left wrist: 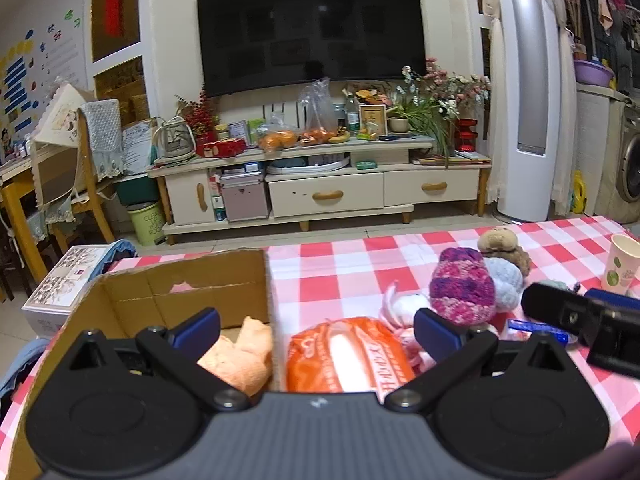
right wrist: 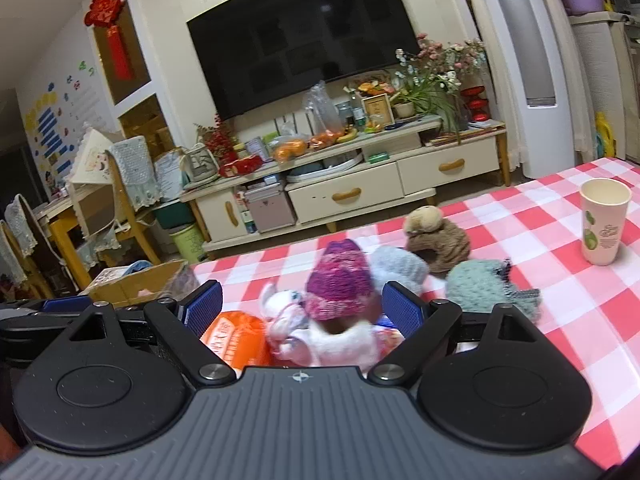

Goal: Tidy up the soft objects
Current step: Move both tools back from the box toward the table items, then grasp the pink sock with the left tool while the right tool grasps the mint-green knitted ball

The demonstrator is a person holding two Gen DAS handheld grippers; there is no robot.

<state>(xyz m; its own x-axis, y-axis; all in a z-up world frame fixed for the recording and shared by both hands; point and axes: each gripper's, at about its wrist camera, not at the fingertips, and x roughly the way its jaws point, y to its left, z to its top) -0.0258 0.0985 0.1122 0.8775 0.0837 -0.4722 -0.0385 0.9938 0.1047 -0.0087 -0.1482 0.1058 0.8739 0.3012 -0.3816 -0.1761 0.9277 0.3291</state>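
Observation:
A cardboard box stands at the table's left, with a peach soft toy inside it. My left gripper is open, straddling the box's right wall, above an orange packet that lies just outside the box. My right gripper is open over a doll in a pink-purple knitted hat and a white plush. Behind them lie a pale blue knit, a brown knitted toy and a teal knit. The right gripper's body shows in the left wrist view.
A paper cup stands at the right on the red-checked tablecloth. Beyond the table's far edge are a TV cabinet, a wooden chair and a white box on the floor at the left.

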